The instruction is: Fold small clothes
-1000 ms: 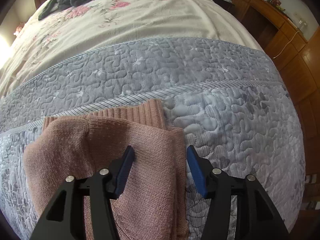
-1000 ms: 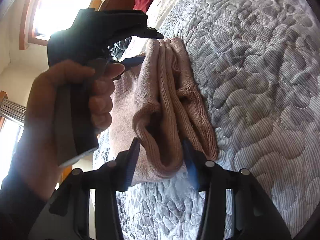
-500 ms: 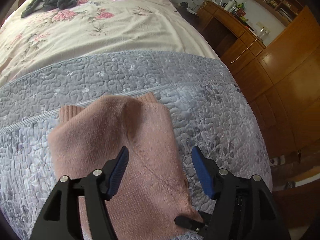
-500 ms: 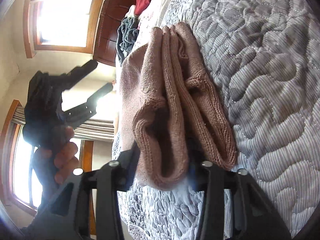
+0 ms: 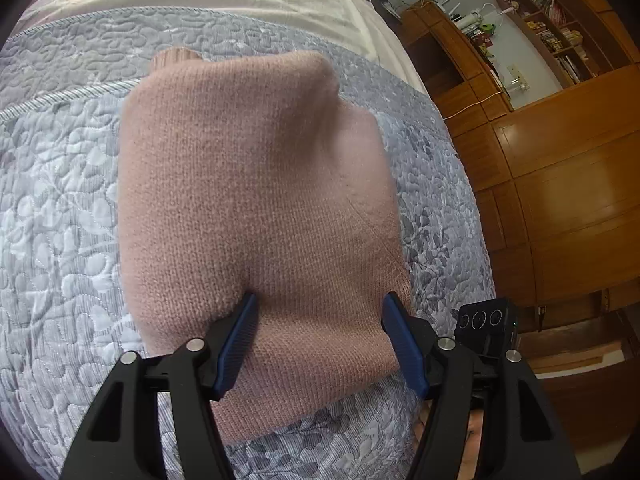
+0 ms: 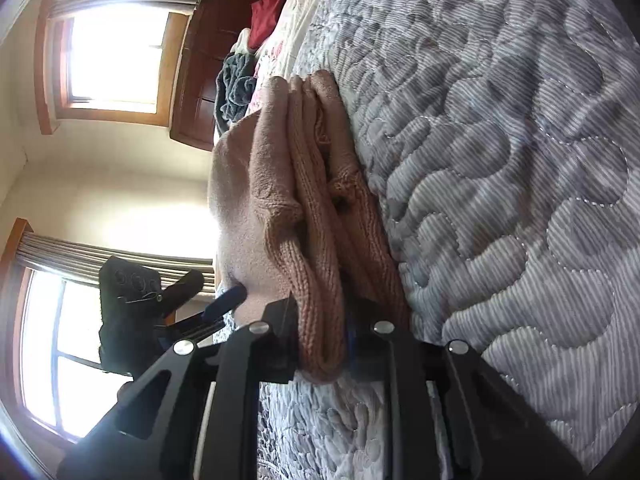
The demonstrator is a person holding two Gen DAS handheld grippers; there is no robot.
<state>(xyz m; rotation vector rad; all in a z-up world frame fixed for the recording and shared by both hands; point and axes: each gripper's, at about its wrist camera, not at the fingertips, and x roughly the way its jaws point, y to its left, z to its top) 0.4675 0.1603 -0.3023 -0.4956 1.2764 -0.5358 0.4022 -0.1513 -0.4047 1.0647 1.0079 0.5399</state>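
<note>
Pink knit sweater (image 5: 256,208) lay on the grey quilted bedspread (image 5: 60,240) at the bed's foot, already folded into a thick, compact bundle with several layers stacked. Right gripper (image 6: 320,320) was clenched on the bundle's lower layers at its near edge. Left gripper (image 5: 318,340) rested on the top layer, fingers (image 5: 240,332) spread wide, pressing rather than grasping. Judged: folding nearly done; only a final flattening and release seemed left. Dark grey garment (image 6: 236,88) lay unfolded near the headboard.
</note>
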